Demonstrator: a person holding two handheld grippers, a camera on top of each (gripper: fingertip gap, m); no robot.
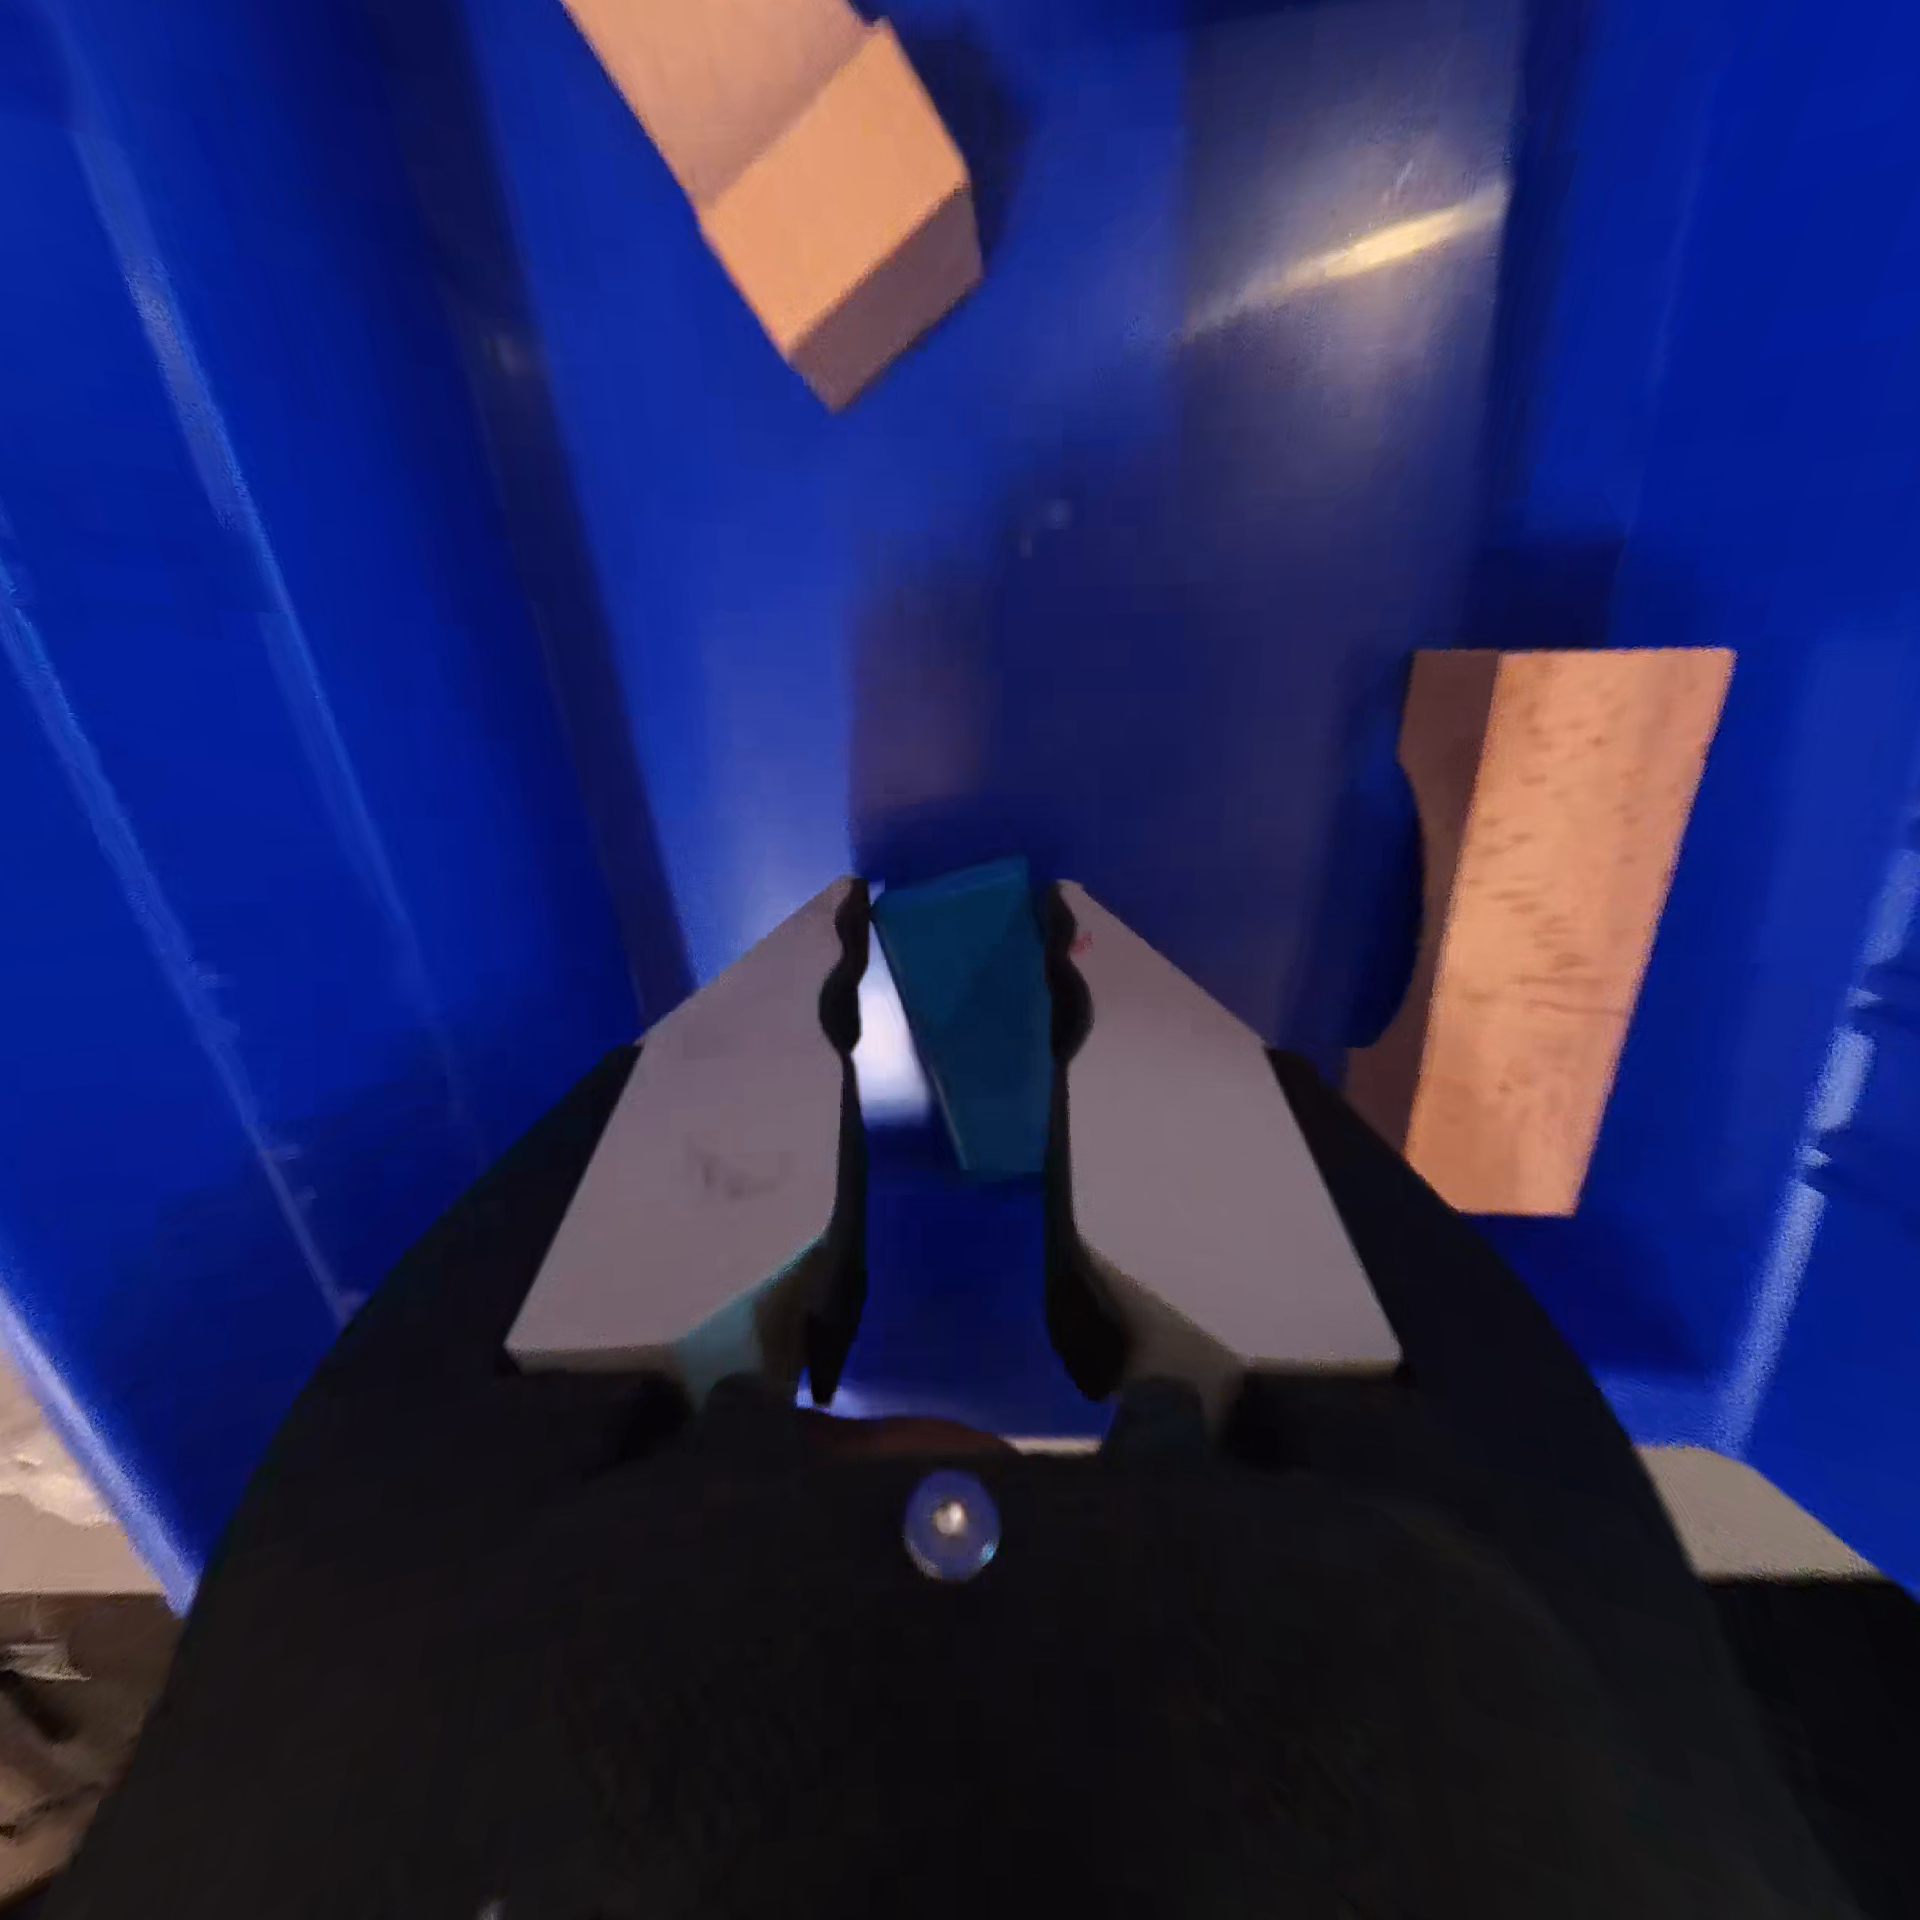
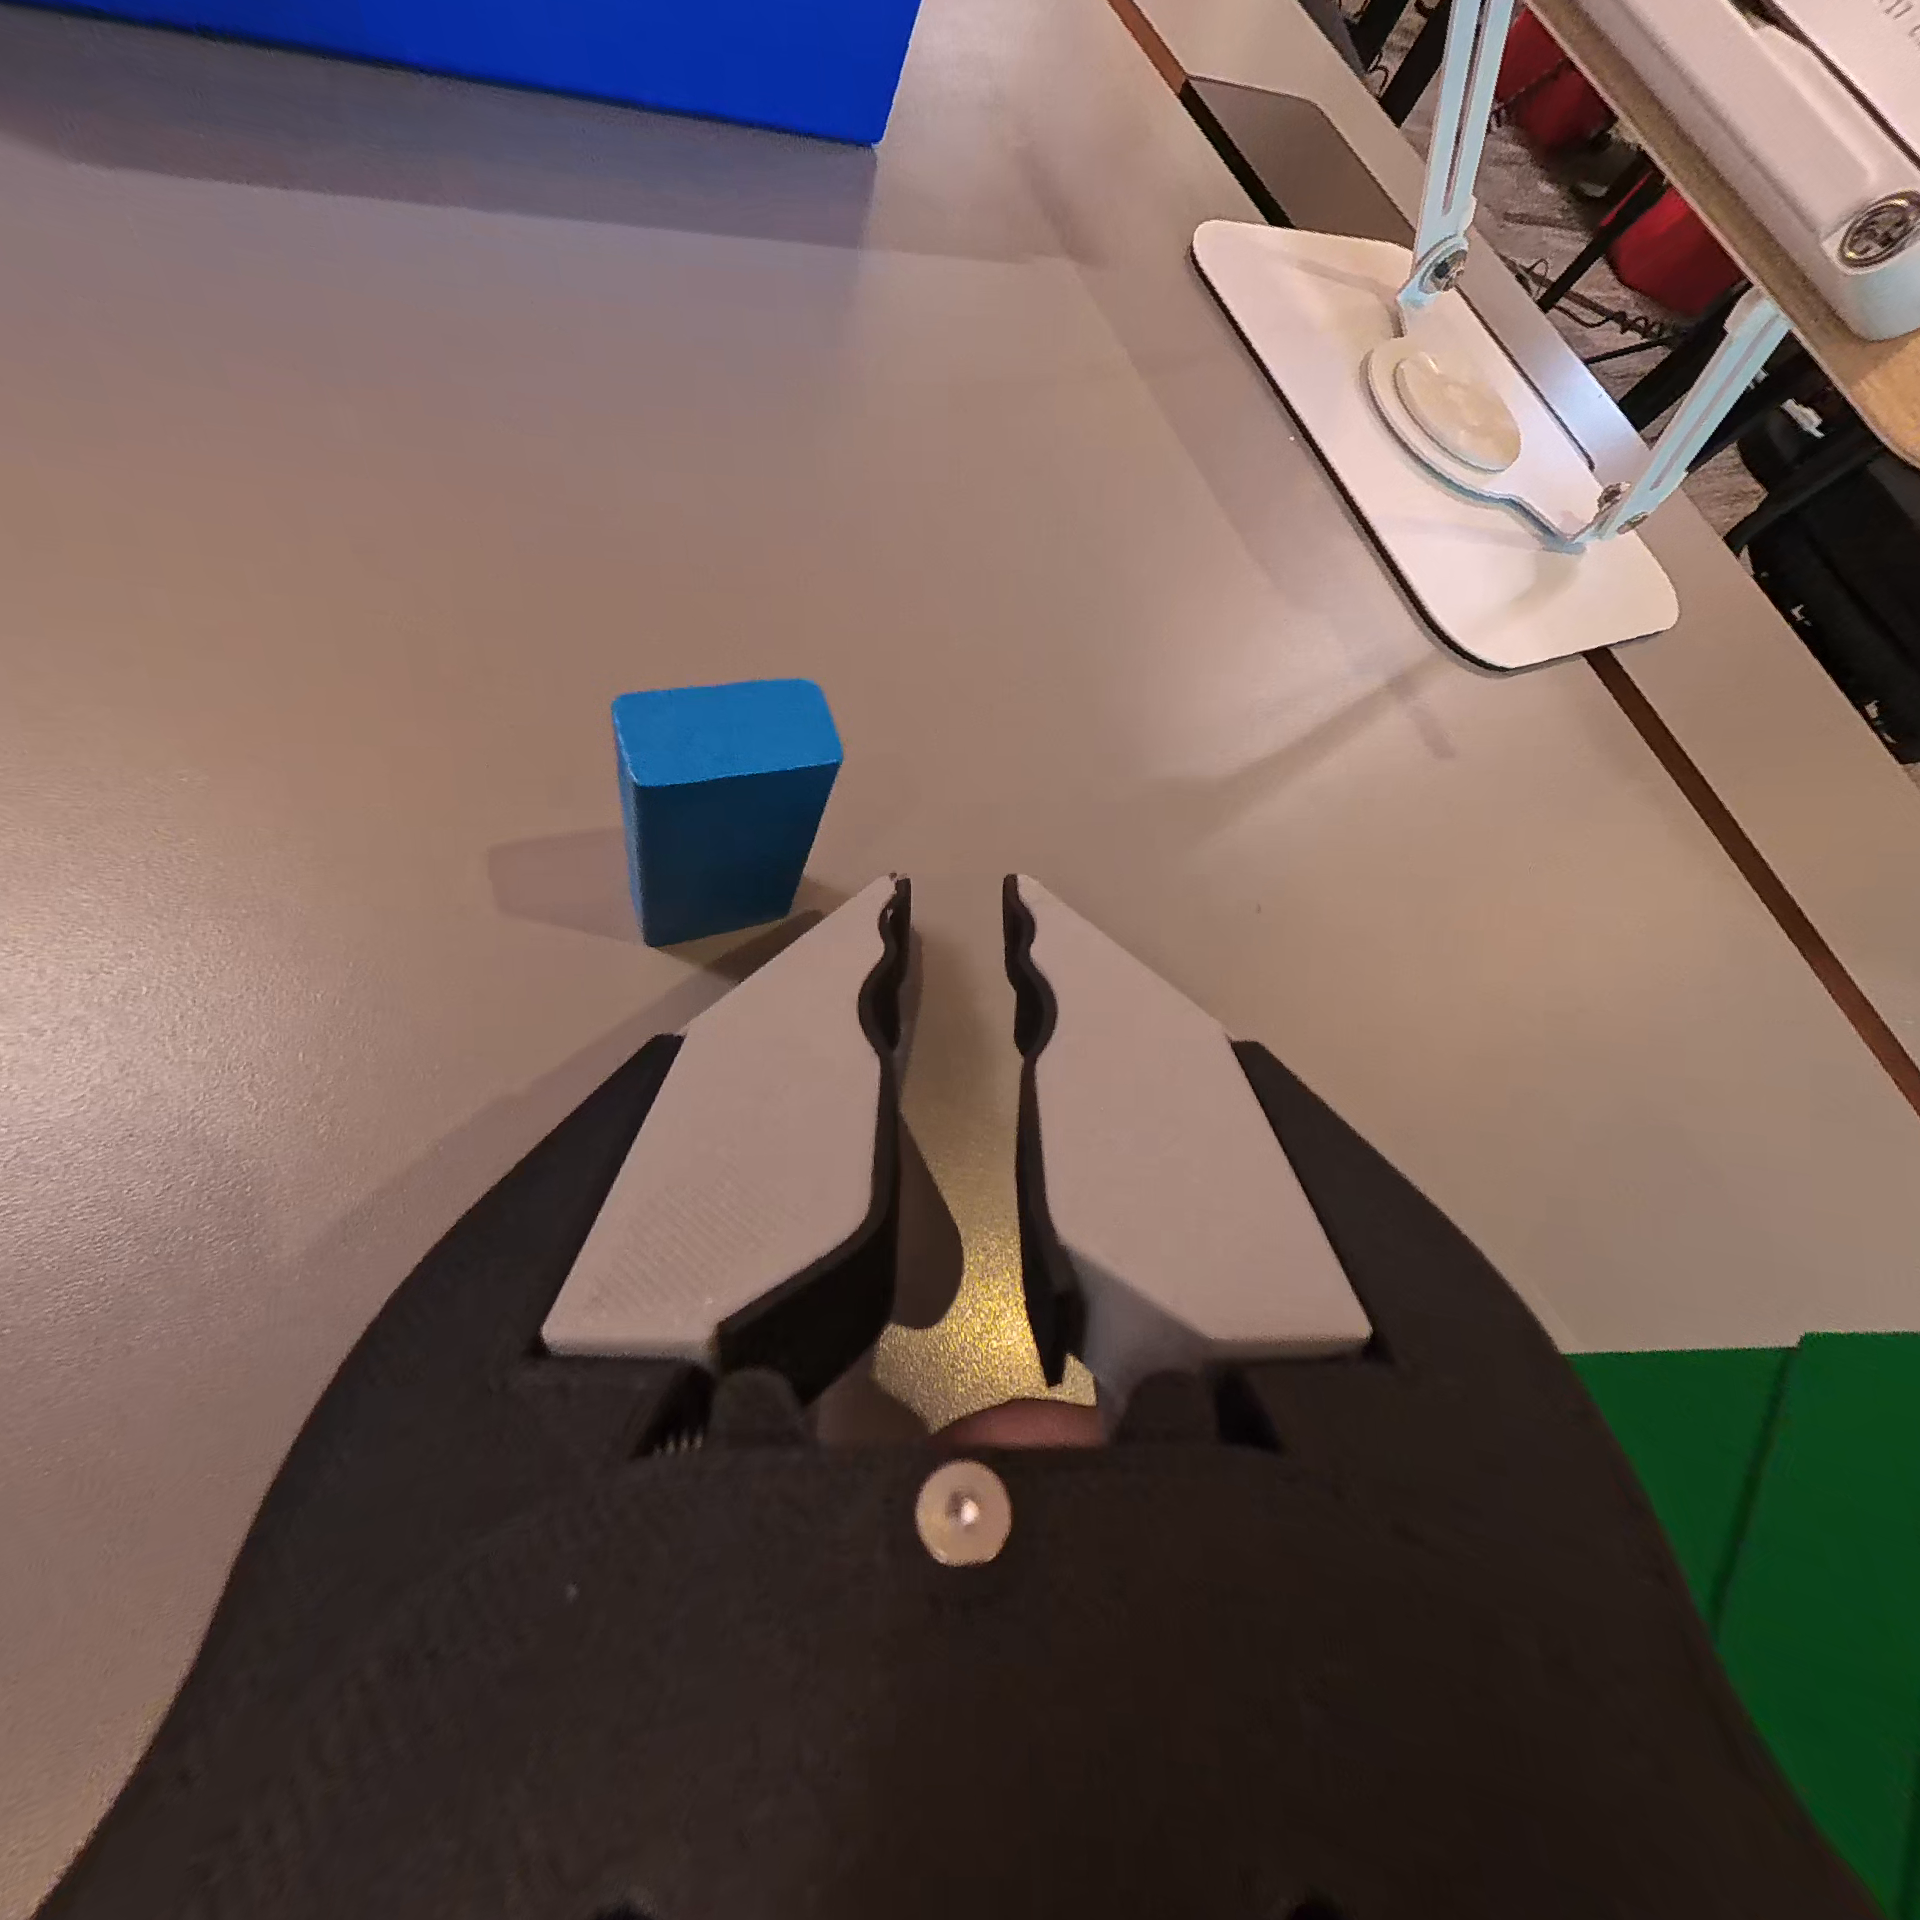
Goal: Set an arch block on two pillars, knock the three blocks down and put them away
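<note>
Putting-away looks to be the step in hand: between the fingers of the left gripper [image 1: 958, 899] sits a teal block [image 1: 971, 1023], the pads closed against its sides, held inside the blue bin [image 1: 312, 727], so the next move likely calls for parting the fingers to drop it. Right of that claw and slightly ahead lies the wooden arch block [image 1: 1558, 925], with a plain wooden block [image 1: 821, 197] farther ahead and to the left. Over the table [image 2: 416, 468], the right gripper [image 2: 957, 883] hangs empty with fingers slightly apart, a blue block [image 2: 722, 810] standing just ahead-left of its tips, seemingly next to be gripped.
</note>
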